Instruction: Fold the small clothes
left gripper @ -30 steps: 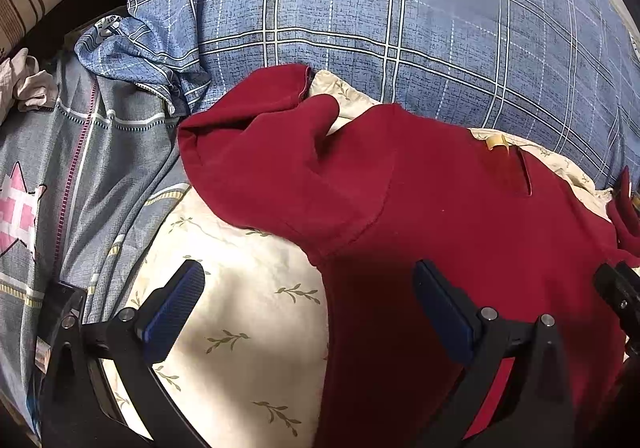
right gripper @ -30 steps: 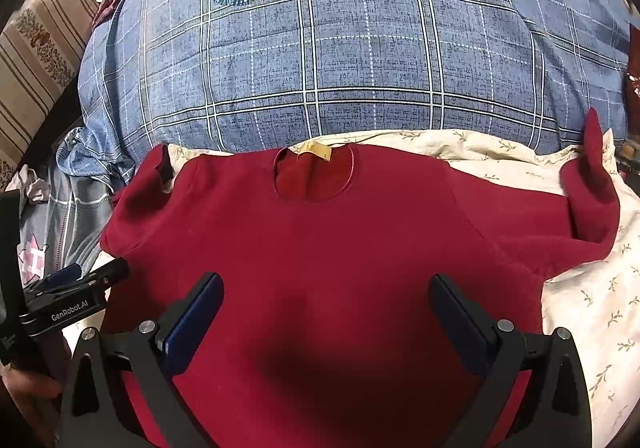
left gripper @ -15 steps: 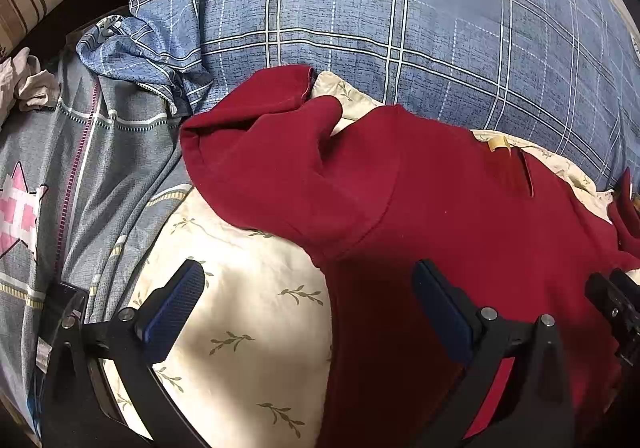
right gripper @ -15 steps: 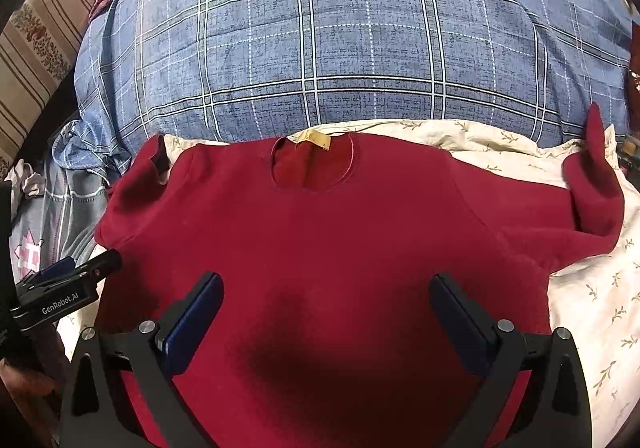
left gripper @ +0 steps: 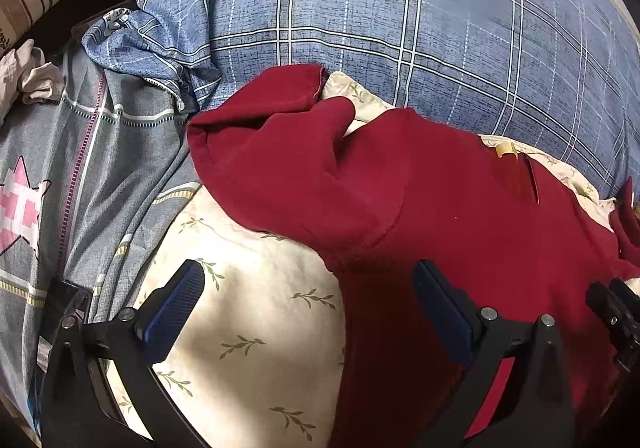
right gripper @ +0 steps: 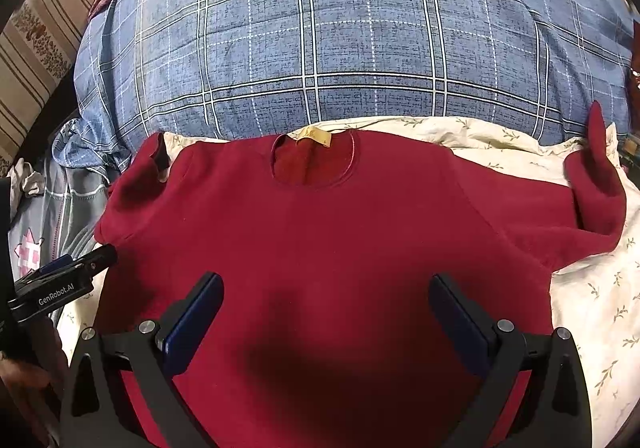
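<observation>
A dark red long-sleeved knit top (right gripper: pixel 320 248) lies spread flat, neckline away, on a cream sheet printed with small leafy sprigs (right gripper: pixel 596 288), its collar near the sheet's far edge. Its left sleeve (left gripper: pixel 280 160) is bunched at the sheet's left edge; the other curls up at the right edge. The right gripper (right gripper: pixel 326 312) hovers over the body, fingers spread wide and holding nothing. The left gripper (left gripper: pixel 306 308) straddles the top's side edge, equally splayed. Behind rests a blue plaid quilt (right gripper: pixel 340 48).

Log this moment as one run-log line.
task: fold small clothes | red sweater: flat, unfolded, on cream floral sheet | left gripper: open, empty | right gripper: open, over sweater body
</observation>
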Tool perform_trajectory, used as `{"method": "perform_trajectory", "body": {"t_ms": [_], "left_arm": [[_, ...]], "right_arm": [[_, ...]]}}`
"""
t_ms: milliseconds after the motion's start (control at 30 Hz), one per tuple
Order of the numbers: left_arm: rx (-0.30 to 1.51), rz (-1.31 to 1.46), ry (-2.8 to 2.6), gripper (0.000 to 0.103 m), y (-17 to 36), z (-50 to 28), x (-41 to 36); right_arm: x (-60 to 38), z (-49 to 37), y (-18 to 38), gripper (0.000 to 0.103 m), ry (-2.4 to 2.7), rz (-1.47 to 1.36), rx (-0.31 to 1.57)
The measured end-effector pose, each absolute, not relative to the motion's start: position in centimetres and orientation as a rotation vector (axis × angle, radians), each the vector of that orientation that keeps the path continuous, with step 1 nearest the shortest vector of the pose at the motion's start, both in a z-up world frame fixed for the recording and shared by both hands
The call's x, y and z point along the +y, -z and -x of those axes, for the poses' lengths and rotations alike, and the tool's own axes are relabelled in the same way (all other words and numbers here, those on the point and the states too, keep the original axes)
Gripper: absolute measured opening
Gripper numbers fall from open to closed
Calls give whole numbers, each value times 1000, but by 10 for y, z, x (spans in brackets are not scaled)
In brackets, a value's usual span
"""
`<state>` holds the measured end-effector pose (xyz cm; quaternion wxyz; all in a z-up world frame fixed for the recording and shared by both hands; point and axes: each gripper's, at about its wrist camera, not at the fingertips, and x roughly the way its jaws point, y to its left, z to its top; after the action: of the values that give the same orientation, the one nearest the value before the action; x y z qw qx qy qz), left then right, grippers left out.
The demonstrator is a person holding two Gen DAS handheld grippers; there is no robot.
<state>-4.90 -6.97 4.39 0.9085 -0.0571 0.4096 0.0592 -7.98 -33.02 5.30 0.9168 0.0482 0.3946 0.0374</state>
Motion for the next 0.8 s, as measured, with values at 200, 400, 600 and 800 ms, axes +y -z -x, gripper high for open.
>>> {"method": "perform_trajectory", "body": {"t_ms": [200,400,600,800], "left_arm": [[843,113,-125,103,-44,49,-71],[844,113,-124,103,-44,49,-71],[846,113,-122,103,-45,48,-69],[834,117,-136,103,-56,42,-46]], "right_arm": [[-328,79,-52,102,-77,-92,821],[-326,78,-50,102,-79,-85,824],[-326,77,-49,102,-77,-79,830],[-327,78,-48,102,-84,-87,833]]}}
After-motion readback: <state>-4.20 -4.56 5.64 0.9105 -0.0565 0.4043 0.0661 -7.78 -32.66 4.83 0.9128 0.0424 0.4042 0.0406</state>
